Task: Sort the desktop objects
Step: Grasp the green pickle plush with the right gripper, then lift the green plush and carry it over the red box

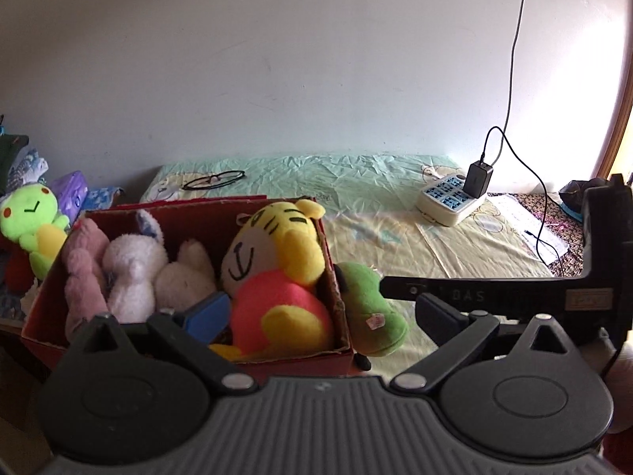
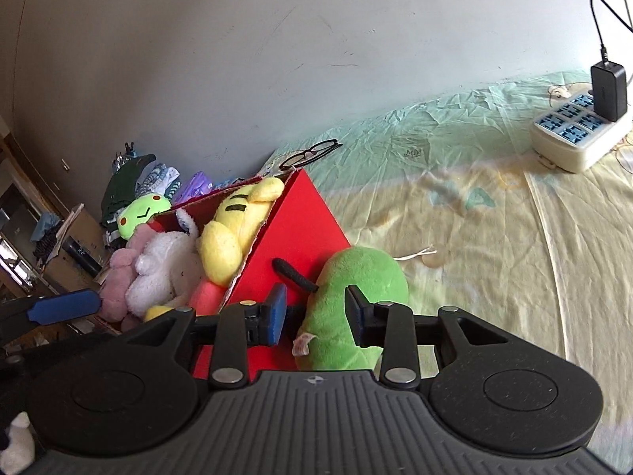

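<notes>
A red cardboard box (image 1: 341,316) (image 2: 304,229) on the bed holds a yellow tiger plush (image 1: 277,253) (image 2: 233,233), a white plush (image 1: 134,269) and a pink plush (image 1: 81,277). A green plush (image 1: 370,308) (image 2: 356,277) lies outside, leaning on the box's right wall. My right gripper (image 2: 316,303) straddles this green plush; its blue pad stands clear of the plush, so it is open. One of its black fingers (image 1: 399,289) reaches the plush in the left wrist view. My left gripper (image 1: 322,306) is wide open over the box's near right corner, holding nothing.
A green frog plush (image 1: 27,217) (image 2: 142,209) sits beyond the box's left side among clutter. Black glasses (image 1: 213,180) (image 2: 310,154) lie behind the box. A white power strip (image 1: 447,202) (image 2: 573,134) with a black charger and cable is at the right.
</notes>
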`<state>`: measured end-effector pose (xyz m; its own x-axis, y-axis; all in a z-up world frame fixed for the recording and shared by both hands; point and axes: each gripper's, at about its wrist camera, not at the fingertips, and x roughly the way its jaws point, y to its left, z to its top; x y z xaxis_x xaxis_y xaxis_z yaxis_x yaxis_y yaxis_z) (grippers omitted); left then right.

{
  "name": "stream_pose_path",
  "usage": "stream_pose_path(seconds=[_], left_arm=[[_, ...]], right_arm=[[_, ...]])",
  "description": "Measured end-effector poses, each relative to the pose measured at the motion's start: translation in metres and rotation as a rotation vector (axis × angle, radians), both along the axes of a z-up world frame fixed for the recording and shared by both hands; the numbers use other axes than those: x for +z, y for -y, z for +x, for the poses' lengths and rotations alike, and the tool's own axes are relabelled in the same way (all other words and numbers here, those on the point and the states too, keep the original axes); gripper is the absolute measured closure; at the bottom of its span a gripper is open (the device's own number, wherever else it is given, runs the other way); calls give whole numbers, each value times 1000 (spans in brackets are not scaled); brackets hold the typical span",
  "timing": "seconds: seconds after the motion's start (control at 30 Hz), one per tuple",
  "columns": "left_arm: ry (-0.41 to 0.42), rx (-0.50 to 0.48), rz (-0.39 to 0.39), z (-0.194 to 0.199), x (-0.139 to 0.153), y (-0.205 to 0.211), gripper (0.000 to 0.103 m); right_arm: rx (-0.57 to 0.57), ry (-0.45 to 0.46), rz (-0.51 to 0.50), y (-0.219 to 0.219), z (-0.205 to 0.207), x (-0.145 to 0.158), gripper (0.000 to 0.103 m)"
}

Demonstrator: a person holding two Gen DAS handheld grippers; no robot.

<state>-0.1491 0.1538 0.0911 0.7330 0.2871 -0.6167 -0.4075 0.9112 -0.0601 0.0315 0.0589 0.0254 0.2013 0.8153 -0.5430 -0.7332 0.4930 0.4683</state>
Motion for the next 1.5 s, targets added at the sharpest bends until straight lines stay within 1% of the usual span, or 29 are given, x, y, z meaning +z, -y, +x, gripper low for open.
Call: stream_pose_path(seconds=[0.07,0.13,0.17,0.2,0.3,0.4,0.47,0.53,0.6,0.63,0.8,0.87,1.03,1.13,1.23,1.27,1.33,1.4,1.5], left_arm=[[0,-4,23,-4,1,1,3],[-5,-2,50,-7,2,1,3],[-7,1,50,-7,2,-1,3],[-4,3,43,-7,1,-2,3],[15,-4,13,-6,1,-4,3],[39,-43,-2,0,2,1,3],[56,-77,-18,5,3,5,3],[69,-118,-61,13,1,9,3],[75,-154,-117,25,-3,12,3],[74,-173,-141,33,-5,16,3],[54,-236,-154,67,-20,36,3],[34,-240,-156,79,-29,42,3],[-22,-231,-196,106,-62,48,3],[-73,-199,-179,118,-81,50,5],[-112,-165,-238,126,-99,46,5],[-121,-155,-237,128,-104,46,5],[-146,-118,-206,133,-116,45,5],[-171,-107,-220,136,-129,41,5],[-212,-105,-233,141,-147,37,6]], right_arm=[[3,10,-28,-10,2,-7,68],[-12,21,-82,-15,2,-17,68],[-23,19,-99,-13,4,-22,62],[-25,0,-95,-9,6,-27,52],[-47,-52,-76,8,11,-34,52],[-107,-43,-82,26,16,-36,52],[-151,-64,-91,39,25,-39,53],[-181,-77,-104,50,32,-43,55],[-200,-86,-125,58,36,-47,60],[-205,-91,-127,62,37,-48,60],[-232,-126,-78,87,43,-52,60],[-252,-139,-64,98,47,-53,60],[-310,-252,24,129,65,-54,60],[-285,-298,78,132,74,-50,60],[-204,-325,111,120,79,-45,58],[-175,-325,113,114,80,-45,57],[-108,-328,103,100,82,-45,54],[-49,-333,79,83,83,-48,53],[3,-351,64,63,86,-55,53]])
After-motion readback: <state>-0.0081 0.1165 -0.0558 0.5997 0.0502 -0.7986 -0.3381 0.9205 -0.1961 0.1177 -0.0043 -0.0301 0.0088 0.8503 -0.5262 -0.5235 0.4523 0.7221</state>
